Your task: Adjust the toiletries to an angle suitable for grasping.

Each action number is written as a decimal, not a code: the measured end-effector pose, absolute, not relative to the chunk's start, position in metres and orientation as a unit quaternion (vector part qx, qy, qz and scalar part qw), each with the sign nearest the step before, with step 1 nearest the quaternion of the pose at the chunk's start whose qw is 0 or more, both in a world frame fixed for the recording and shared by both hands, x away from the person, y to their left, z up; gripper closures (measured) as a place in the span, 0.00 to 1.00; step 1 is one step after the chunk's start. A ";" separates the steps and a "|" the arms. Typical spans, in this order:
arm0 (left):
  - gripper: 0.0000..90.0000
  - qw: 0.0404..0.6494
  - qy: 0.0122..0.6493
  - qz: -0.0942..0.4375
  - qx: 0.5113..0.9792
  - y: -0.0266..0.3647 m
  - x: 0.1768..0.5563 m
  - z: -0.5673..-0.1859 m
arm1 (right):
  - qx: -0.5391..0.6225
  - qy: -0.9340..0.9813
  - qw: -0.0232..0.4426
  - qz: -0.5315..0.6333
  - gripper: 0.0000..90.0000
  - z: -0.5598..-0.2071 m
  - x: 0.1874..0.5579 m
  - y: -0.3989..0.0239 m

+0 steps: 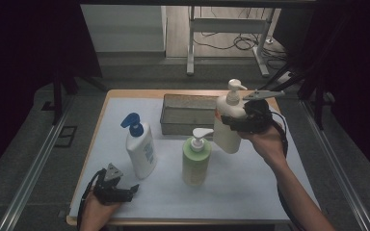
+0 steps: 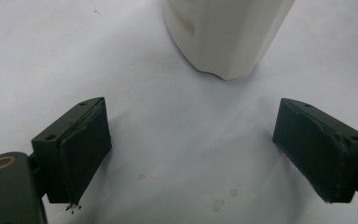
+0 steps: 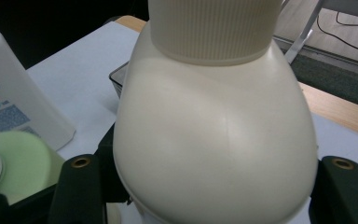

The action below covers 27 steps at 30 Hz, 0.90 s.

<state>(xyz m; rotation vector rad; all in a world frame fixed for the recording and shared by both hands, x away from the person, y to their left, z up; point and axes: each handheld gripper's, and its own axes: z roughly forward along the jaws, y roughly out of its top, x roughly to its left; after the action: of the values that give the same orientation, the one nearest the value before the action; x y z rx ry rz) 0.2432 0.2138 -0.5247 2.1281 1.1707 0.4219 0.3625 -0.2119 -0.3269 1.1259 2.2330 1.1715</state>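
At the bottom left of the high view the left gripper (image 1: 125, 193) rests on the tabletop (image 1: 250, 192), its fingers (image 2: 81, 149) spread apart with nothing between them; in the left gripper view the base of the blue-capped white bottle (image 2: 226, 35) stands just beyond them, apart from both. Right of centre a green pump bottle (image 1: 196, 159) stands upright. Farther up at the right, the right gripper (image 1: 231, 122) holds the cream pump bottle (image 1: 229, 120) lifted off the tabletop and slightly tilted, its fingers (image 3: 81, 191) pressed on either side of the bottle's body below the ribbed collar. Behind it, at upper centre, lies a dark metal tray (image 1: 173, 115).
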 end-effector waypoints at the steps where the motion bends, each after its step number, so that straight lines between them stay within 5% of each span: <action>1: 0.12 0.332 0.448 0.161 0.814 0.214 0.243 -0.525 | 0.401 0.794 0.189 0.416 0.40 -0.326 0.364 -0.210; 27: 0.12 0.332 0.448 0.161 0.815 0.214 0.243 -0.525 | 0.420 0.771 0.217 0.427 0.41 -0.324 0.415 -0.170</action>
<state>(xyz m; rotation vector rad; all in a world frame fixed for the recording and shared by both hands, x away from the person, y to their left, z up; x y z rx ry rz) 0.2433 0.2140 -0.5247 2.1291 1.1700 0.4214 0.4154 -0.1702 -0.3236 1.1639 2.1346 1.1825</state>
